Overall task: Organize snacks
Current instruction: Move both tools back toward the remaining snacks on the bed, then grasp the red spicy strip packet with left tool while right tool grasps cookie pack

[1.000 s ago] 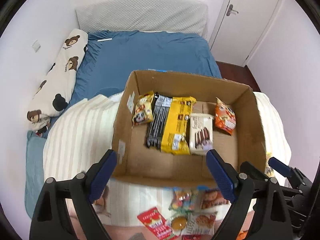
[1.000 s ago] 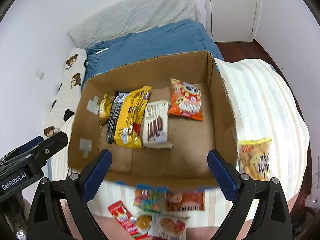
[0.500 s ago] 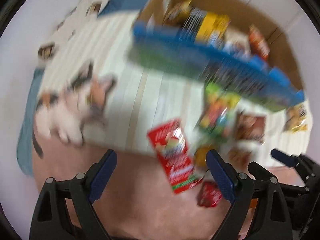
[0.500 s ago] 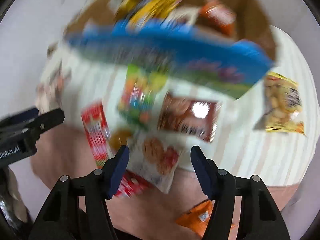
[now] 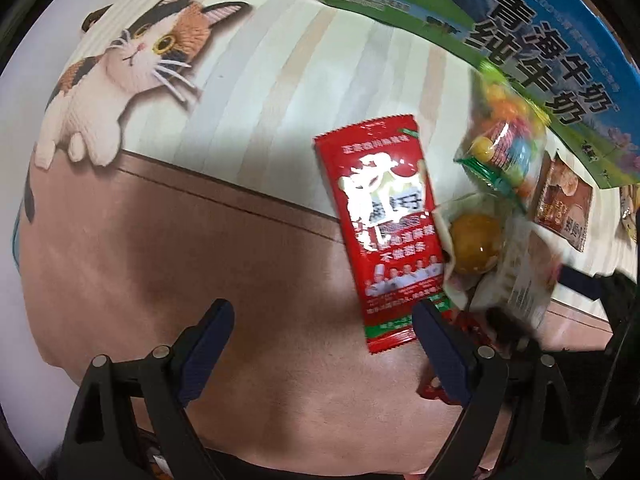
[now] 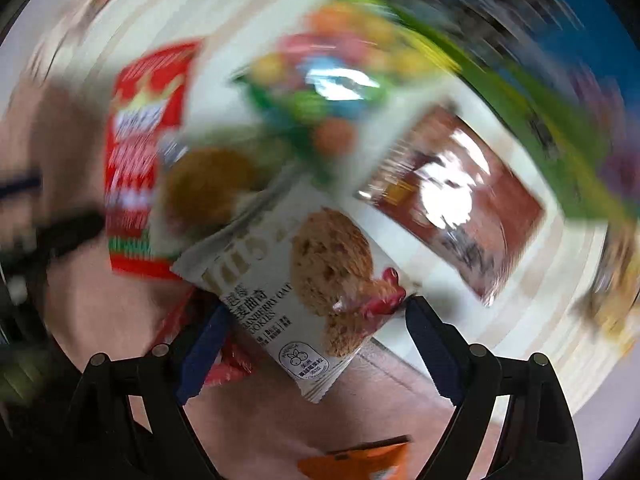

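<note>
The right tool (image 6: pixel 316 344) now points down over the loose snacks on the bed, its jaws partly apart and straddling the white cranberry oat cookie packet (image 6: pixel 316 280); they narrowed and have just been opening again, and the pads look to be beside the packet's edges, not pressing, so it seems not yet gripped. The left tool (image 5: pixel 320 352) hangs wide and empty, its right pad just over the lower corner of the red snack sachet (image 5: pixel 380 228). A second ago both tools looked into the cardboard box from above; now they have dropped to the pile in front of it, and only the box's blue-and-green printed wall (image 5: pixel 520 20) shows. Around the cookies lie a round yellow pastry (image 5: pixel 476 240), a bag of coloured candies (image 5: pixel 504 140) and a brown packet (image 5: pixel 564 204) on the cat-print blanket (image 5: pixel 200 220). Judging by this, the next pick has begun.
</note>
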Motion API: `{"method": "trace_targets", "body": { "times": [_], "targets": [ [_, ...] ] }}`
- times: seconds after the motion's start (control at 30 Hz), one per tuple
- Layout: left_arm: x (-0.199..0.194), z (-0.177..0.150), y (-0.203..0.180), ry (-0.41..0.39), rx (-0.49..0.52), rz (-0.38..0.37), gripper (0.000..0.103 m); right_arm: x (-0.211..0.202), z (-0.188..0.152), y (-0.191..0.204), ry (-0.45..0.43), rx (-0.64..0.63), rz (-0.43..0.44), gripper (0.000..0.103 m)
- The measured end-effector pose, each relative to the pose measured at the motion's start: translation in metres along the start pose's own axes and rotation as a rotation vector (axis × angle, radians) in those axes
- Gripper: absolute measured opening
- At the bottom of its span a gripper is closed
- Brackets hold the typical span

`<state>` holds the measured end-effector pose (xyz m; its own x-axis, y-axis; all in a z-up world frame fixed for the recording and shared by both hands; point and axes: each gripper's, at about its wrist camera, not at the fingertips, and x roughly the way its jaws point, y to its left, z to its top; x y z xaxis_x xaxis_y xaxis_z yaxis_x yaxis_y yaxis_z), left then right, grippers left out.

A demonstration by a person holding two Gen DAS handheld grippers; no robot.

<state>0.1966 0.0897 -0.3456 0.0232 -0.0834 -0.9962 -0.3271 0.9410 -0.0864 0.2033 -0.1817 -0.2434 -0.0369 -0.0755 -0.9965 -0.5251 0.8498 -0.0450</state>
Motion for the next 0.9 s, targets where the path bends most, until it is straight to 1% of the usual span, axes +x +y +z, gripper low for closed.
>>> {"method": "trace_targets", "body": {
  "times": [0.07, 0.13, 0.2, 0.27, 0.33, 0.43, 0.47, 0.53, 0.6, 0.63, 0.73, 0.77, 0.8, 0.83, 0.9],
  "targets": [
    [0.004, -0.001, -0.008, 0.006, 0.011, 0.003, 0.091, 0.000, -0.001, -0.019, -0.016, 0.146, 0.031, 0.082],
    [0.011, -0.001, -0.017, 0.012, 0.025, 0.009, 0.091, -0.002, -0.009, -0.037, -0.044, 0.293, 0.089, 0.082],
    [0.021, 0.001, -0.030, 0.024, 0.054, 0.032, 0.091, -0.005, -0.017, -0.050, -0.068, 0.391, 0.145, 0.083],
    [0.031, 0.003, -0.042, 0.036, 0.085, 0.040, 0.091, -0.006, -0.024, -0.059, -0.078, 0.454, 0.198, 0.086],
    [0.037, 0.003, -0.051, 0.030, 0.103, 0.054, 0.092, -0.008, -0.025, -0.068, -0.078, 0.466, 0.216, 0.087],
    [0.037, 0.005, -0.057, 0.003, 0.129, 0.068, 0.091, -0.021, -0.023, -0.084, -0.079, 0.418, 0.199, 0.087],
    [0.036, 0.005, -0.060, -0.005, 0.140, 0.070, 0.091, -0.029, -0.022, -0.091, -0.083, 0.388, 0.188, 0.087],
    [0.032, 0.003, -0.062, -0.025, 0.174, 0.085, 0.080, -0.041, -0.020, -0.087, -0.105, 0.303, 0.161, 0.087],
    [0.027, 0.000, -0.057, -0.028, 0.190, 0.104, 0.079, -0.053, -0.014, -0.084, -0.119, 0.201, 0.122, 0.087],
    [0.026, -0.002, -0.051, -0.027, 0.188, 0.110, 0.079, -0.056, -0.010, -0.080, -0.118, 0.159, 0.116, 0.087],
    [0.023, -0.005, -0.032, -0.025, 0.162, 0.121, 0.079, -0.054, 0.002, -0.078, -0.100, 0.104, 0.086, 0.087],
    [0.021, -0.006, -0.027, -0.025, 0.150, 0.122, 0.079, -0.049, 0.007, -0.082, -0.089, 0.118, 0.085, 0.087],
    [0.020, -0.006, -0.024, -0.024, 0.145, 0.121, 0.079, -0.041, 0.011, -0.091, -0.069, 0.173, 0.107, 0.087],
    [0.018, -0.007, -0.021, -0.024, 0.136, 0.117, 0.079, -0.034, 0.015, -0.096, -0.050, 0.224, 0.147, 0.087],
    [0.013, -0.011, -0.016, -0.023, 0.115, 0.099, 0.079, -0.018, 0.013, -0.107, -0.013, 0.349, 0.275, 0.087]
  ]
}}
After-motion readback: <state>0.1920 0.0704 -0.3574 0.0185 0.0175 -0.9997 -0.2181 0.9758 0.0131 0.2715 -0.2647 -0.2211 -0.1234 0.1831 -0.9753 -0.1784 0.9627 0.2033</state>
